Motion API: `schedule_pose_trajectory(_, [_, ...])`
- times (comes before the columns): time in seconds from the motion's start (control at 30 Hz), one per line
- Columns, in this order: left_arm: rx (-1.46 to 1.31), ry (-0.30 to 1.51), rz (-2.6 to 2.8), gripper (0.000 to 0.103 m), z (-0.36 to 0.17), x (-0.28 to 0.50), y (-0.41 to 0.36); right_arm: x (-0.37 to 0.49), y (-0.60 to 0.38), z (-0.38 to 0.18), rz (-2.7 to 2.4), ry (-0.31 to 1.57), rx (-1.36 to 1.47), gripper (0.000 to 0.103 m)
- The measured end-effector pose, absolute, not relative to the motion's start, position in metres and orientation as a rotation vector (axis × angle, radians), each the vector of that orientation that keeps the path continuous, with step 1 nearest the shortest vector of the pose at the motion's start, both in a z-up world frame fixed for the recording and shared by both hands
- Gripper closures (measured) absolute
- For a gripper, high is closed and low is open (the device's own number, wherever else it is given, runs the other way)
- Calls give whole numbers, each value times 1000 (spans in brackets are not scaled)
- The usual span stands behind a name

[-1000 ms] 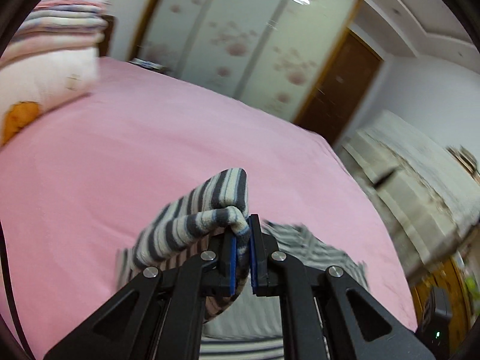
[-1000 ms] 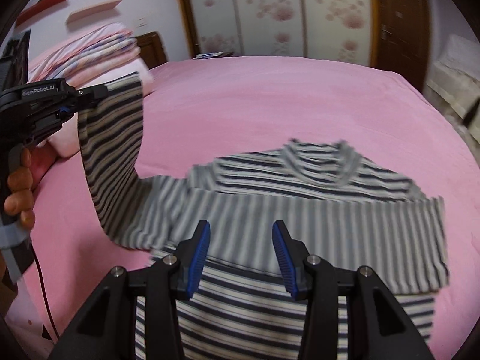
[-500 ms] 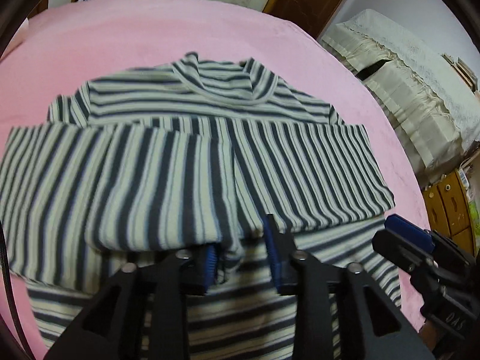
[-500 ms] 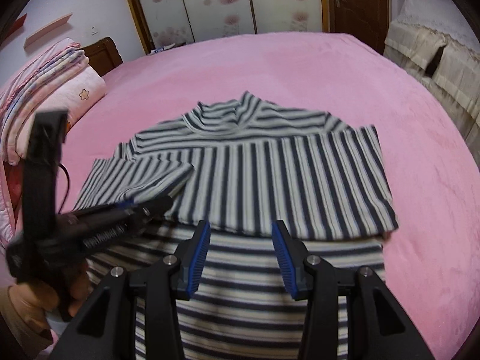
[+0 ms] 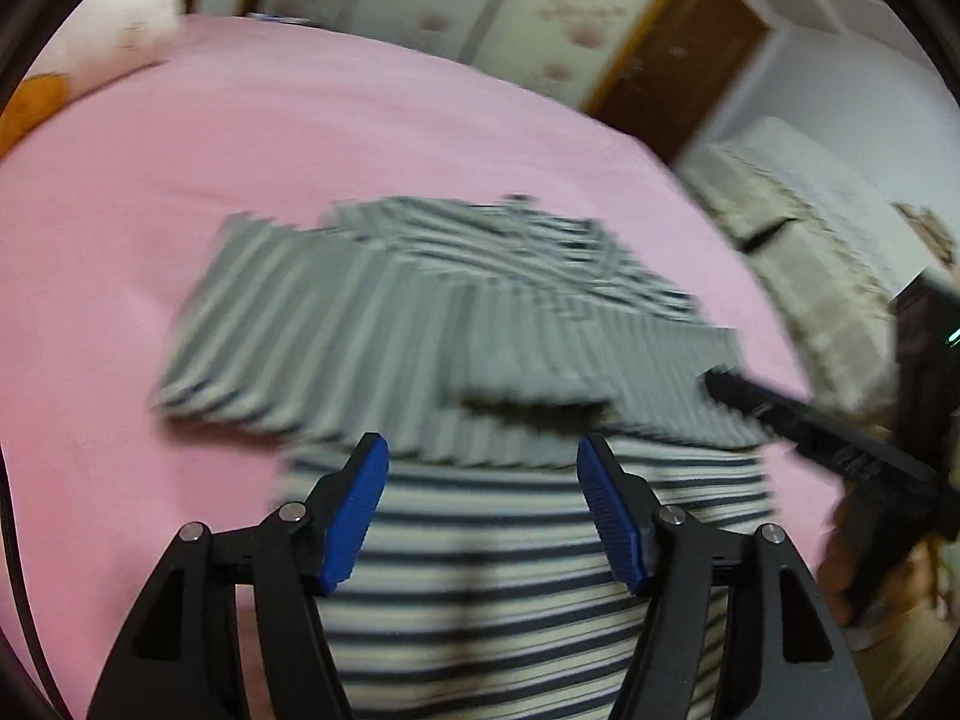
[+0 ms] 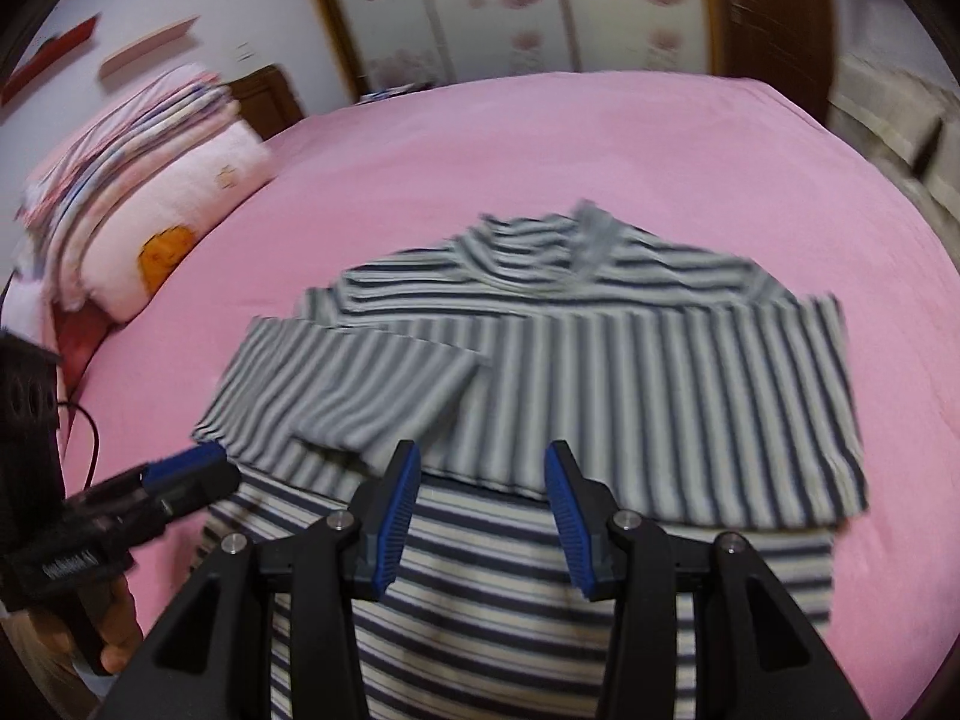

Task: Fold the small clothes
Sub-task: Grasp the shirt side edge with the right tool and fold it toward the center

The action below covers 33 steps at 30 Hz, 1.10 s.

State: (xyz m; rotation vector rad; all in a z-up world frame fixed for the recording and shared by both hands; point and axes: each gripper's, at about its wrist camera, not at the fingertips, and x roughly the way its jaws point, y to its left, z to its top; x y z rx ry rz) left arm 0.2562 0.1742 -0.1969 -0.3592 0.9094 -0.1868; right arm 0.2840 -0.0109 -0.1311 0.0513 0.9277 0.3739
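— What do I have on the left wrist view?

— My left gripper (image 5: 483,510) hangs with its jaws spread wide and nothing between them, over the lower part of the striped turtleneck top (image 5: 480,570). The top lies flat on the pink bed (image 5: 300,138), both sleeves folded across its chest. The picture is blurred, so I cannot read finer detail. My right gripper (image 5: 729,381) reaches in from the bed's right side, its tip at the end of the folded sleeve; from here I cannot tell how its jaws stand.

— And the right wrist view?

— There the right gripper (image 6: 480,495) shows its jaws open, holding nothing, above the top (image 6: 630,372) just below the folded sleeves. The collar points toward the far edge of the bed (image 6: 540,138). The left gripper (image 6: 186,468) sits at the top's left edge. A stack of folded bedding (image 6: 138,180) rests at the bed's far left corner.
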Motion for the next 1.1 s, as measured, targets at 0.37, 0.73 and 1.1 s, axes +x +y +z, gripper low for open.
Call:
schedule_pose_trajectory(0.37, [-528,919,-33,39,-231,216,251,286,115,-156,525,913,-444,59])
schedule_pose_trajectory(0.73, [-580,950,-34,39,-247,224,252,299,134,-190,455,906,-690,60])
schedule_pose_trajectory(1.1, [-539,961,-66,39,-239,247,224,331,50,-107,314,794,-269,98])
